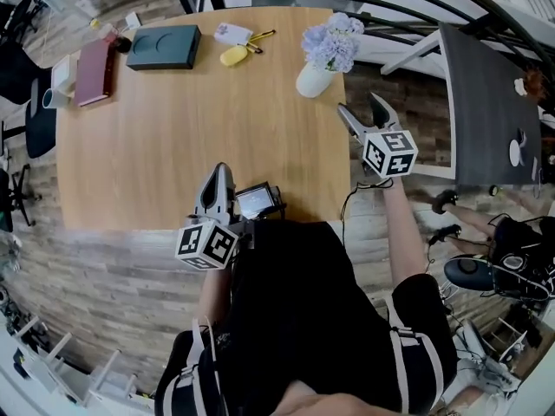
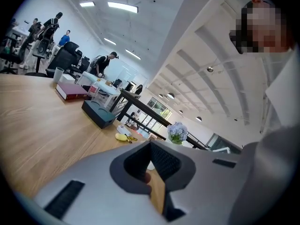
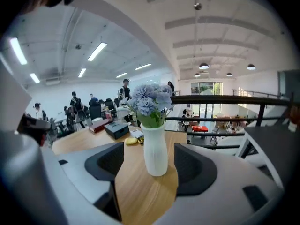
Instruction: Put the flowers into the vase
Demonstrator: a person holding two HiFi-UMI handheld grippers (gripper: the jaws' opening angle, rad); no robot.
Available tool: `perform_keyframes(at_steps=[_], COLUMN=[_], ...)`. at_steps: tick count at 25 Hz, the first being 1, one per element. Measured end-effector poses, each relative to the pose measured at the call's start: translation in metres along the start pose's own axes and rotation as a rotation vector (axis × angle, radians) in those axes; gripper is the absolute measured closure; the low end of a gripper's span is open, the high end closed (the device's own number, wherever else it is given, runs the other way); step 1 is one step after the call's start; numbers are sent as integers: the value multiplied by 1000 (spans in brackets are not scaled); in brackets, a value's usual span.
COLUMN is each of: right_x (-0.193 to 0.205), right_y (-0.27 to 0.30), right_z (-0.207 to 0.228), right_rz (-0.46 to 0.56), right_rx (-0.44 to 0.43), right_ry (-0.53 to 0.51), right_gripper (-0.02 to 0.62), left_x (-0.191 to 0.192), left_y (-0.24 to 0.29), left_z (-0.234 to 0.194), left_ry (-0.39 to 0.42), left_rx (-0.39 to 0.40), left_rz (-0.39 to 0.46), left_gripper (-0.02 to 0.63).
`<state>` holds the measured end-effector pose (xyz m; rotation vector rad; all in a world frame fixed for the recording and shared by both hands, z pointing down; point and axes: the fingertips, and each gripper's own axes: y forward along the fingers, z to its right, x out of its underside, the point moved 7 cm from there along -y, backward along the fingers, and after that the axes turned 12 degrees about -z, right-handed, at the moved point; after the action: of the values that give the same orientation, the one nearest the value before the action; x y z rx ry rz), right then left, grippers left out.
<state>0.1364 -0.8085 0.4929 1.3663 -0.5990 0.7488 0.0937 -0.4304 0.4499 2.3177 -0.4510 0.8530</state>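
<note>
A white ribbed vase (image 1: 314,80) stands at the table's far right corner with pale blue-lilac flowers (image 1: 333,42) in it. My right gripper (image 1: 361,107) hovers at the table's right edge, just short of the vase, open, with nothing in it. In the right gripper view the vase (image 3: 154,149) and flowers (image 3: 149,100) show between the parted jaws of the right gripper (image 3: 149,146), a little way off and untouched. My left gripper (image 1: 220,173) is shut and empty over the near table edge. In the left gripper view the left gripper (image 2: 151,144) points across the table at the distant flowers (image 2: 177,131).
On the wooden table (image 1: 173,146) lie a dark teal box (image 1: 165,47), a maroon book (image 1: 94,70), a yellow object (image 1: 233,55) beside a card with keys (image 1: 232,33), and a small screen device (image 1: 256,202). A grey panel (image 1: 486,111) stands right of the table.
</note>
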Motion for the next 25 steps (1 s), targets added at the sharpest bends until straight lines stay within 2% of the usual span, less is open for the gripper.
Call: perform_keyframes(at_steps=[3, 6, 8, 10, 12, 13, 17, 20, 25], right_x=[24, 45, 59, 69, 74, 75, 76, 78, 97], right_y=[-29, -47, -53, -60, -69, -73, -88, -100, -127], right_z=[-21, -63, -92, -111, -122, -128, -147, -157, -167], right_rz=[69, 123, 131, 145, 180, 203, 271, 294, 309], right_rx=[-35, -66, -70, -35, -3, -2, -24, -32, -85], right_ry=[110, 129, 127, 127, 140, 147, 106, 77, 148], right_gripper=[259, 262, 288, 401, 548, 566, 578, 578, 578], left_x=[-5, -8, -9, -9, -6, -4, 11, 20, 46], left_y=[1, 1, 3, 8, 14, 17, 26, 22, -4], left_z=[-5, -19, -27, -30, -29, -28, -15, 3, 40], left_ry=[4, 3, -3, -3, 5, 12, 42, 71, 104], left_rx=[18, 36, 49, 70, 96, 110, 160, 186, 207], left_rz=[-7, -14, -31, -56, -87, -104, -154, -155, -152], left_gripper=[558, 558, 558, 558, 558, 558, 558, 558, 558])
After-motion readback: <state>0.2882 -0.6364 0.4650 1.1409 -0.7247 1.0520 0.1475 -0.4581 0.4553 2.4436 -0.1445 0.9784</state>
